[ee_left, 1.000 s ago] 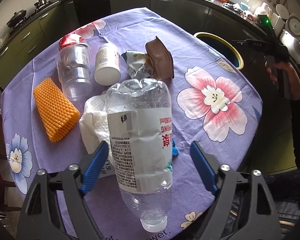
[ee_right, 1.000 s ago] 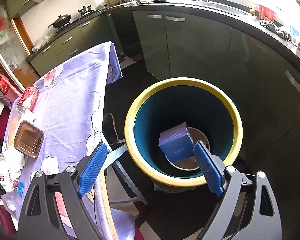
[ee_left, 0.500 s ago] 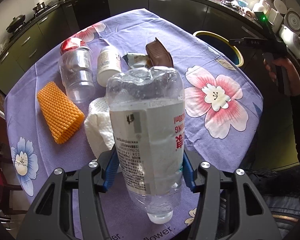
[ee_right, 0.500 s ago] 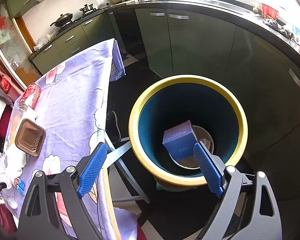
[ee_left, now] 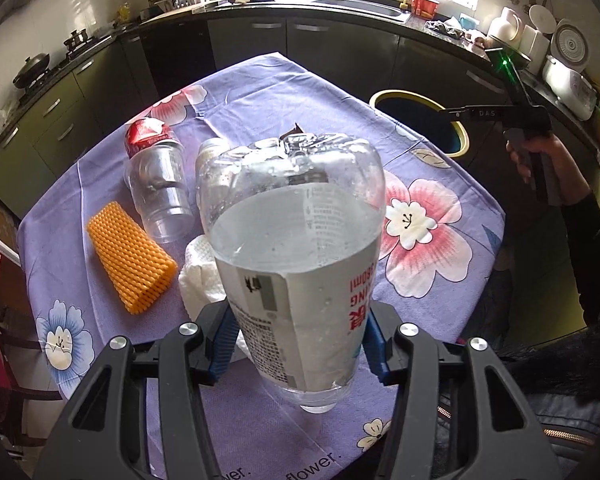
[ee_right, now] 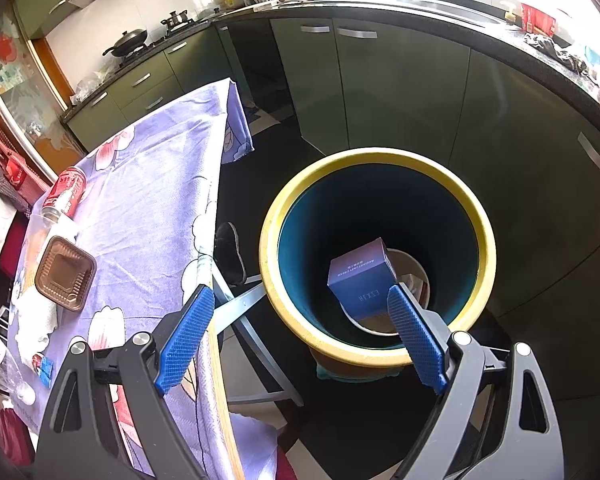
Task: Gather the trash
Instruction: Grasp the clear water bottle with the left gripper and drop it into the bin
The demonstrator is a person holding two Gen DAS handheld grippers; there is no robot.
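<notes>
My left gripper (ee_left: 298, 344) is shut on a clear plastic water bottle (ee_left: 296, 248) with a white label, held cap-down above the purple flowered table (ee_left: 440, 184). On the table lie an orange honeycomb sleeve (ee_left: 130, 258), a clear plastic cup (ee_left: 162, 186), a red can (ee_left: 146, 136), a white tissue (ee_left: 198, 276) and a white container partly hidden behind the bottle. My right gripper (ee_right: 300, 332) is open and empty above the yellow-rimmed bin (ee_right: 380, 354), which holds a blue box (ee_right: 360, 276) and a paper bowl. The bin also shows in the left wrist view (ee_left: 458, 132).
In the right wrist view a brown plastic tray (ee_right: 64, 274) and the red can (ee_right: 66, 196) lie on the table. Dark green kitchen cabinets (ee_right: 400, 92) curve behind the bin. A metal table leg (ee_right: 240, 306) and a shoe (ee_right: 230, 254) sit between table and bin.
My left gripper closed on the water bottle and lifted it off the table towards the camera. The right gripper stayed open over the bin, drifting slightly.
</notes>
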